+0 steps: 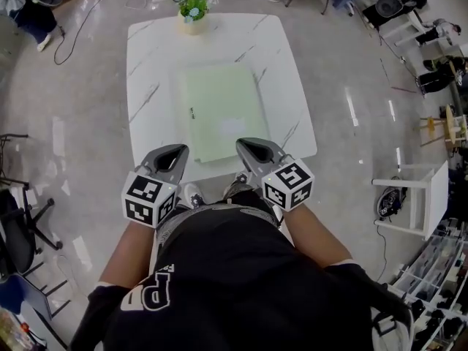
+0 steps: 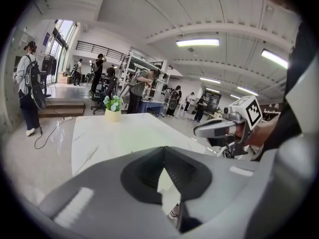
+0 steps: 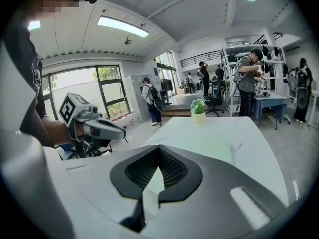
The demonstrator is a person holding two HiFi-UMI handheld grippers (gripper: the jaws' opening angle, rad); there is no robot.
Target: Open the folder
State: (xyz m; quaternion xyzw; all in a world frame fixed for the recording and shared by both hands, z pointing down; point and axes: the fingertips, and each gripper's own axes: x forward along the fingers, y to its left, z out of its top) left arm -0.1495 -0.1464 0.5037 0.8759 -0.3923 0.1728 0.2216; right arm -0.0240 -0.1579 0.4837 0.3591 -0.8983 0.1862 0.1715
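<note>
At your left hand, the grey left tongs [image 1: 178, 150] have their jaws brought together, and nothing sits between them. Beside them, on your right, the grey right tongs [image 1: 246, 144] are closed the same way and are just as empty. Both pairs point forward and somewhat downward, side by side with a gap between them, and neither touches anything.

Just ahead of both tips lies the pale green rectangular plastic folder [image 1: 219, 112]. It is flat on the white marble-patterned square surface [image 1: 146, 50], and its near edge sits roughly between your two pairs of tongs. Its cover looks flat and closed. There is a small dark mark on the edge nearer your left tongs, too small to identify. Further ahead, at the far edge of the surface, stands a small green potted plant in a pale pot [image 1: 192, 9].

Judging from this, the task has hardly begun. You have lined yourself up in front of the folder, but no edge is gripped and the cover is not lifted. You have yet to part a pair of tongs, catch the cover's free edge and swing it open, probably while steadying the folder with the other pair.
</note>
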